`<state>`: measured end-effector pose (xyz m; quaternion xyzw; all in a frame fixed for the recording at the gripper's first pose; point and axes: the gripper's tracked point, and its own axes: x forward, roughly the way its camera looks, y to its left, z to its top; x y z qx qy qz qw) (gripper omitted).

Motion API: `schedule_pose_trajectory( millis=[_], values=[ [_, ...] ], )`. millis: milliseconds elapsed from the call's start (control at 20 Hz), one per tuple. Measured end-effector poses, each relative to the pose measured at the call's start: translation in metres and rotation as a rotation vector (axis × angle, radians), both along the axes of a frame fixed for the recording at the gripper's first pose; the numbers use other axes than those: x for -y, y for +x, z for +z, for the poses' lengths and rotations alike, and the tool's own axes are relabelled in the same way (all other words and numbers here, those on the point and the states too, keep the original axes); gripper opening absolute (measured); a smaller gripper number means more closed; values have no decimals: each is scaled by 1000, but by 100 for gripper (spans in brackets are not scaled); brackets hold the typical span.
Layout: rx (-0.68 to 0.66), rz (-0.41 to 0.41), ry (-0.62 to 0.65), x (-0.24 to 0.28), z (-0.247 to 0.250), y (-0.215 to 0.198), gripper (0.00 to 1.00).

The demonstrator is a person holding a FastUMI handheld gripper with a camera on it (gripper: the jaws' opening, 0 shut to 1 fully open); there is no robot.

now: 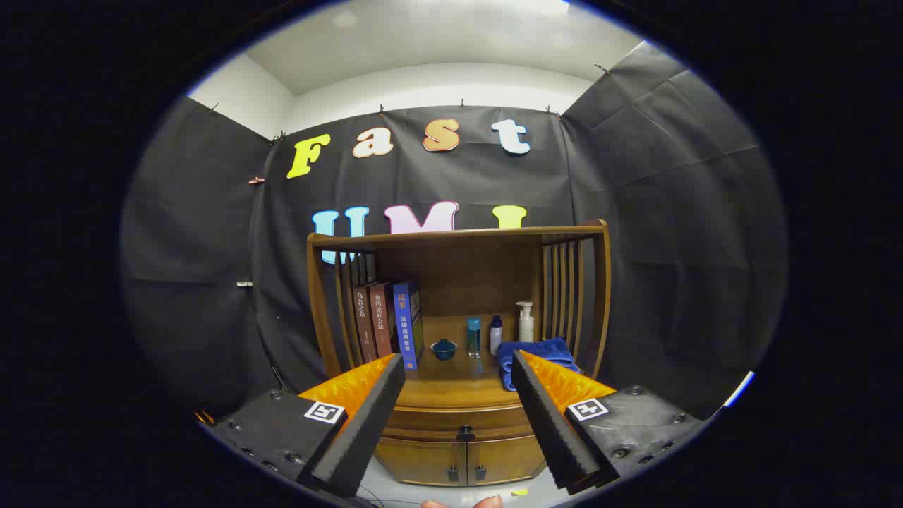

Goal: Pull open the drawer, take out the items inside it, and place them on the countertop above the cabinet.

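A wooden cabinet [458, 395] stands ahead against the booth wall. Its drawer [462, 423] is closed, with a small dark knob [465, 430] in the middle of its front. Above the drawer lies the wooden countertop [451, 384], under a shelf frame with slatted sides. My gripper [458, 367] is open, its two fingers spread wide and well short of the cabinet, with nothing between them. The knob shows between and below the fingertips. What the drawer holds is hidden.
On the countertop stand three upright books [386, 324] at the left, a small blue lidded cup [444, 348], two small bottles [484, 336], a white pump bottle [525, 322] and a folded blue towel [540, 356] at the right. Two lower doors [462, 462] sit beneath the drawer.
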<state>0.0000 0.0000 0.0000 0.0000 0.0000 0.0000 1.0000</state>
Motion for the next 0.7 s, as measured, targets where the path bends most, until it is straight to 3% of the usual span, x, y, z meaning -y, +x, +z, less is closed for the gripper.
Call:
schedule_pose_trajectory(
  millis=[700],
  values=[
    [-19, 28, -36, -17, -7, 3, 99]
  ],
)
